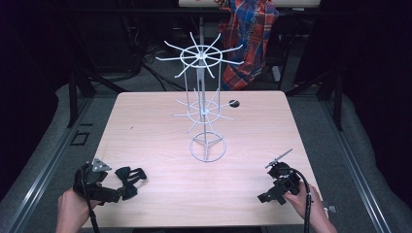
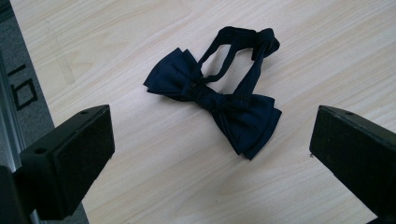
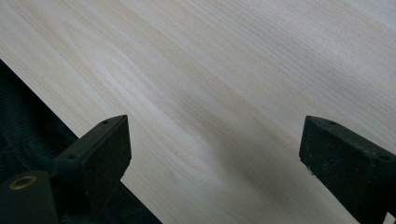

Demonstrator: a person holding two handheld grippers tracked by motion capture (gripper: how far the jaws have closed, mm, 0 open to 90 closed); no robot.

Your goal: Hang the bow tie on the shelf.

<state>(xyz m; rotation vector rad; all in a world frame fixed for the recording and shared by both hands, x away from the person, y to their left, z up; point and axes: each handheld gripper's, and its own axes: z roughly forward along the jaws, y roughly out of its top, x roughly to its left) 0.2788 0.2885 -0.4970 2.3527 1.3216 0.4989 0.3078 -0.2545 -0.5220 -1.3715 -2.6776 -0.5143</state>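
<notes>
A dark navy bow tie (image 2: 219,102) with its looped strap lies flat on the light wooden table (image 1: 155,131), near the front left corner (image 1: 132,175). My left gripper (image 2: 210,125) is open wide just short of it, one jaw on each side of the tie, touching nothing; in the high view a hand holds the left gripper (image 1: 109,187) at the table's front left. My right gripper (image 3: 215,135) is open over bare wood near the table's edge, empty. A hand holds the right gripper (image 1: 273,191) at the front right.
A tall white wire rack (image 1: 205,109) with two tiers of radiating arms stands mid-table on a ring base (image 1: 208,148). A small dark hole (image 1: 234,103) marks the tabletop behind it. A plaid cloth (image 1: 252,34) hangs beyond the far edge. Dark floor surrounds the table.
</notes>
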